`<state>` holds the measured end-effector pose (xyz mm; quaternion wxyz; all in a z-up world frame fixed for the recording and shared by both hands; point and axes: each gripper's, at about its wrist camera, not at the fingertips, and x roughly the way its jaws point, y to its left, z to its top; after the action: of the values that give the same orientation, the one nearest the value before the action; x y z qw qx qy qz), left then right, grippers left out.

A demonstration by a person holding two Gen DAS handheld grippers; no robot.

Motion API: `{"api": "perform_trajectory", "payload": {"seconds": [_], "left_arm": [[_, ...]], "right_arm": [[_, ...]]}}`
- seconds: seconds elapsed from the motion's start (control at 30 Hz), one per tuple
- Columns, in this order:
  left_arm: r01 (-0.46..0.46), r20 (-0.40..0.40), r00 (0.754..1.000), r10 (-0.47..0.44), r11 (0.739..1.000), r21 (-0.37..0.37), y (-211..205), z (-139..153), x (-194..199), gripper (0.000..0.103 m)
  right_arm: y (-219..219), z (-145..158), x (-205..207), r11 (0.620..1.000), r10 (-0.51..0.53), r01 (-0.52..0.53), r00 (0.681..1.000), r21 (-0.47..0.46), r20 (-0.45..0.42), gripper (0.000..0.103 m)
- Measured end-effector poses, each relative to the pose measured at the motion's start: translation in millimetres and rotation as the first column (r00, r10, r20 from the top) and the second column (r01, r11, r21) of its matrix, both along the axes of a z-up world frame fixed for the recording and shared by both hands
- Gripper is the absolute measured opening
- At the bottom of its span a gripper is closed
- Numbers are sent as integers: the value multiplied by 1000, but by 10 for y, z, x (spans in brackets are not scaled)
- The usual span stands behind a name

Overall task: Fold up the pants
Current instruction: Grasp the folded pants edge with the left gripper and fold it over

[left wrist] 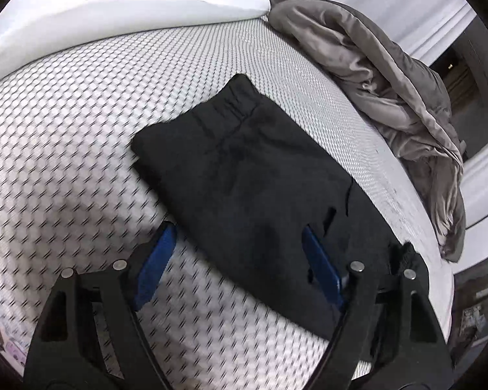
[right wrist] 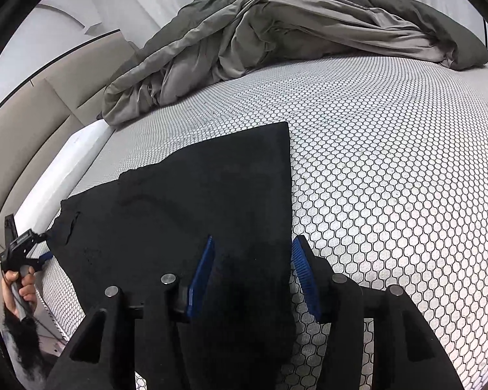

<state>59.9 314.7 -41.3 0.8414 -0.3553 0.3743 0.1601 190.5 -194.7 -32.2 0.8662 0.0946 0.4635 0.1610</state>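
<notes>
Black pants [left wrist: 244, 169] lie folded flat on the honeycomb-patterned mattress [left wrist: 81, 130], their elastic waistband [left wrist: 231, 104] at the far end. My left gripper [left wrist: 239, 229] hovers open over their near edge, one blue pad off the cloth to the left and the other above it. In the right wrist view the pants [right wrist: 195, 201] show a straight folded edge on the right. My right gripper [right wrist: 253, 240] is open astride that edge, with cloth lying between the blue pads but not pinched. The left gripper [right wrist: 26, 247] and the hand [right wrist: 19, 286] holding it appear at the pants' left corner.
A crumpled grey duvet [right wrist: 276, 32] is piled along the far side of the mattress [right wrist: 390, 178] and also hangs over the bed's edge [left wrist: 390, 81]. A white pillow [left wrist: 114, 6] lies at the top. A beige headboard [right wrist: 32, 113] borders the left.
</notes>
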Motion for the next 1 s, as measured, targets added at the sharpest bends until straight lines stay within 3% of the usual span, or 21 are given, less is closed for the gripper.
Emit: {"api": "perform_trajectory", "payload": {"seconds": [0.1,0.13,0.17,0.27,0.37,0.43,0.53,0.67,0.73,0.77,0.8,0.83,0.87,0.9,0.97,1.0], "left_arm": [[0,-54,999,3,998,58,-67,-23,194,43],[-2,-58,998,6,997,71,-92,-15,229,23],[-12,-56,998,17,996,88,-117,12,241,13],[-37,15,999,35,985,166,-264,254,209,3],[-13,124,992,-18,971,241,-571,655,177,1],[19,187,979,-75,959,282,-859,894,161,1],[114,267,939,-218,927,357,-1551,1269,175,1],[297,317,835,-450,853,429,-2632,1633,188,1],[421,310,756,-576,791,444,-3250,1642,220,3],[500,285,713,-640,750,434,-3551,1585,281,11],[616,235,643,-729,674,408,-3884,1440,370,22],[728,185,558,-809,584,358,-4185,1242,454,44],[810,146,483,-863,504,300,-4417,1016,506,61],[875,82,417,-905,425,233,-4659,697,557,61],[908,-27,394,-919,385,167,-4853,318,577,61],[914,-39,383,-923,373,159,-4880,244,543,61]], "right_arm": [[21,-50,25,1000,4,-4,1000,-6,-8,51],[22,-53,24,1000,2,-2,1000,-8,-8,51],[13,-54,18,1000,1,-1,1000,-7,-8,51],[-17,-32,-4,1000,0,0,1000,-4,-3,51],[-52,29,-28,1000,-7,7,1000,2,16,51],[-82,77,-42,1000,-11,11,999,7,30,51],[-116,156,-61,1000,-21,21,998,9,54,51],[-222,237,-90,999,-50,49,996,22,78,56],[-310,279,-115,997,-70,68,994,25,87,56],[-351,293,-122,997,-78,76,993,26,90,56],[-412,305,-133,995,-95,92,991,27,96,56],[-481,314,-143,994,-111,108,989,30,99,56],[-542,320,-149,992,-124,122,987,30,99,56],[-608,321,-154,990,-141,139,985,28,99,56],[-764,317,-170,984,-180,178,979,25,93,56],[-834,312,-182,980,-197,195,977,28,86,56]]}}
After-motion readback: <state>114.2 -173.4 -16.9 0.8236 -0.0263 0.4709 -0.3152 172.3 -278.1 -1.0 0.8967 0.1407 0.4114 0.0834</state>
